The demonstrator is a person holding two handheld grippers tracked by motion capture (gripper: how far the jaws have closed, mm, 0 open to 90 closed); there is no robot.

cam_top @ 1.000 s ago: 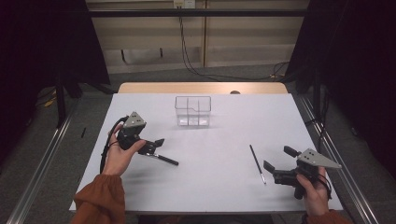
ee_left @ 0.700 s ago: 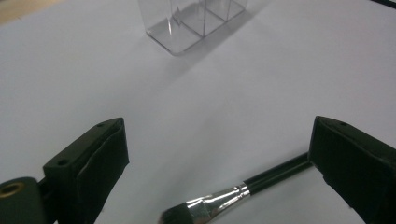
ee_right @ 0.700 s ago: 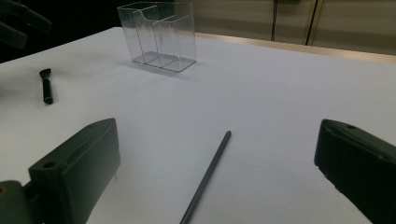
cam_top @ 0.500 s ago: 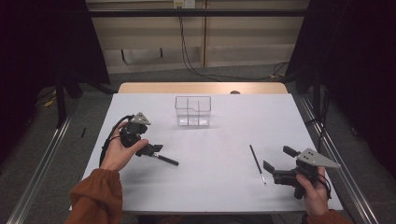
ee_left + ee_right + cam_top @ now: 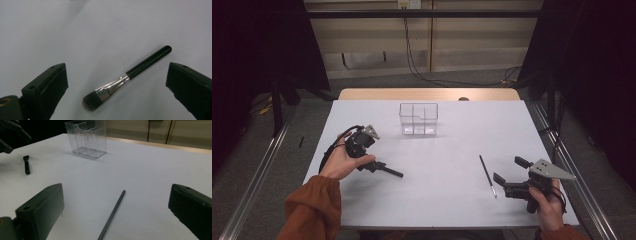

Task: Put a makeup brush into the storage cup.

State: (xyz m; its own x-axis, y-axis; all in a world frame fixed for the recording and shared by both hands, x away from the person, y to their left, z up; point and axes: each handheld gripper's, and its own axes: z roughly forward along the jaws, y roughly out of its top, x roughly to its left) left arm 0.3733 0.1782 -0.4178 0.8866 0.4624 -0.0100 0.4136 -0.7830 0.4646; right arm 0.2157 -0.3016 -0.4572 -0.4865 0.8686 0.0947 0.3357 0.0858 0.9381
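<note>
The left gripper (image 5: 373, 165) has tipped down over the makeup brush (image 5: 391, 171) since a moment ago; before, its grey plate sat higher and more level, and now it leans toward the counter (image 5: 452, 145). Its fingers (image 5: 47, 86) are spread wide, one on each side of the brush, and they do not touch it. The brush lies flat on the counter, with its dark bristles (image 5: 90, 102) near the gripper and its black handle (image 5: 150, 61) pointing to about 2 o'clock in the left gripper view. The right gripper (image 5: 507, 184) has stayed where it was, at the counter's 4 o'clock corner. Its fingers (image 5: 42, 207) are wide apart too and hold nothing. A thin dark stick (image 5: 487, 175) lies flat just beside it, and has not moved. The clear box (image 5: 418, 119) stands upright toward 12 o'clock, well apart from both grippers.
</note>
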